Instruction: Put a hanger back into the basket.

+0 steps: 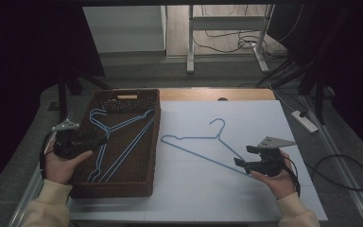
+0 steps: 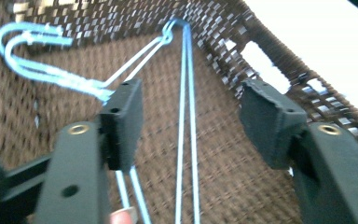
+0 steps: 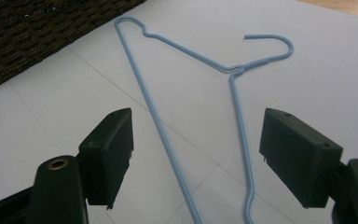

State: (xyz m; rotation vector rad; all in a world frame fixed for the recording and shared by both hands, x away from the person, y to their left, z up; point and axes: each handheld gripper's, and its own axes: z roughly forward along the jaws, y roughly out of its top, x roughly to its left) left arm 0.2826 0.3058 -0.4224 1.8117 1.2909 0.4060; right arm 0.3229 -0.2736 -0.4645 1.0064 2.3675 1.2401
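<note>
Both spread: left tool point(image 1: 105, 140) over basket point(image 1: 85, 187) hangers point(image 1: 123, 142), right tool point(image 1: 244, 156) astride table hanger point(image 1: 194, 150).

Lighting and picture quality. High view: dim overall, corners and side edges falling to near black; the white table sheet point(image 1: 246, 189) is the brightest area, evenly lit with no hard shadows. Left gripper view: soft and blurred throughout, the woven basket point(image 2: 270, 60) weave smeared, the blue hangers point(image 2: 186, 140) fuzzy, possibly from motion; the white surface at upper right is overexposed. Right gripper view: brighter and sharper, the blue hanger point(image 3: 233, 84) crisp, the near jaws slightly soft, shadows faint.
</note>
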